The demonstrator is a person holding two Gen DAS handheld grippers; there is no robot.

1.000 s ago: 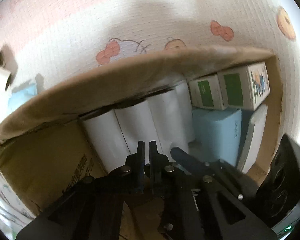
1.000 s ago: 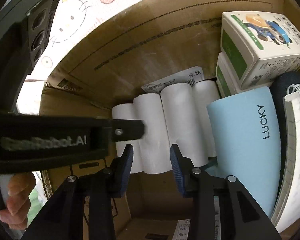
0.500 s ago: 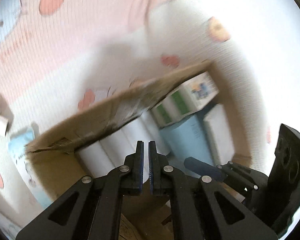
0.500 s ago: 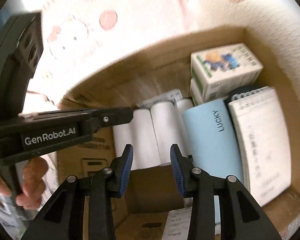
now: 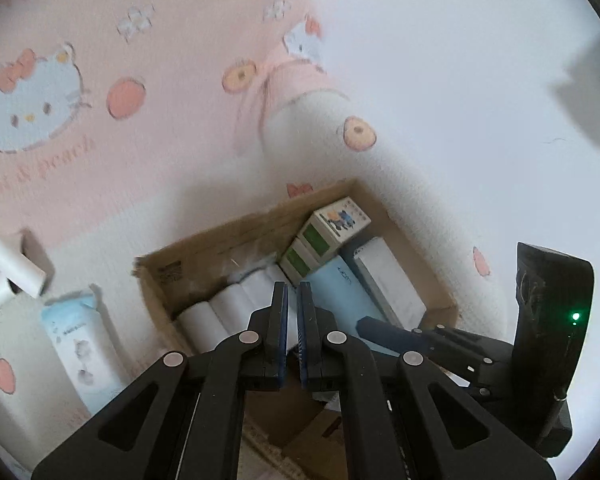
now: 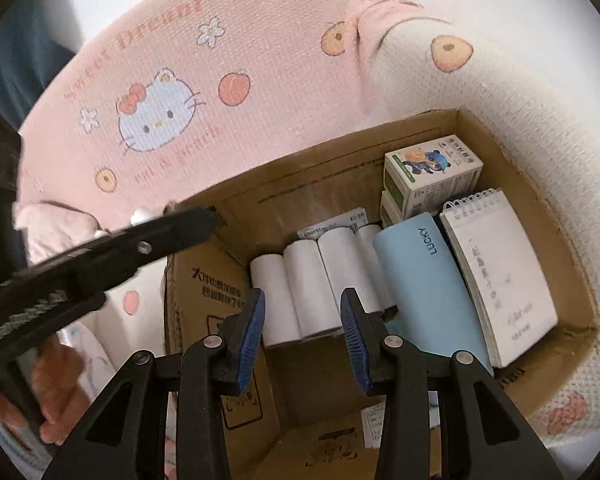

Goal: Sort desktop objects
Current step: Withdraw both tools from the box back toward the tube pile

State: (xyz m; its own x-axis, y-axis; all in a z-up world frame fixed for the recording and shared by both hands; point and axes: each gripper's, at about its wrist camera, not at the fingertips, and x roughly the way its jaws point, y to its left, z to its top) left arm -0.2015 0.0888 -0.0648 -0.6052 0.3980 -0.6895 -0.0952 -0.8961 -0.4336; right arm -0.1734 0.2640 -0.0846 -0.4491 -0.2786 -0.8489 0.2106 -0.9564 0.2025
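Bright light washes out the upper right of the left wrist view, where the printed mat fades to blank white and its pattern is smeared by blur. The right wrist view is sharper and evenly lit, with the cardboard box shading its own inside walls. Both frames bend strongly toward dark round corners.

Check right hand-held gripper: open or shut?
Open: the right hand-held gripper shows a clear gap between its blue pads, nothing in it, above the cardboard box.

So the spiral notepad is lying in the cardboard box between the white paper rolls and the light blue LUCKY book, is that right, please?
Not quite: the LUCKY book is the one in the middle. In the right wrist view the spiral notepad lies in the cardboard box on the book's far side, toward the box wall, and the white paper rolls lie on the book's other side.
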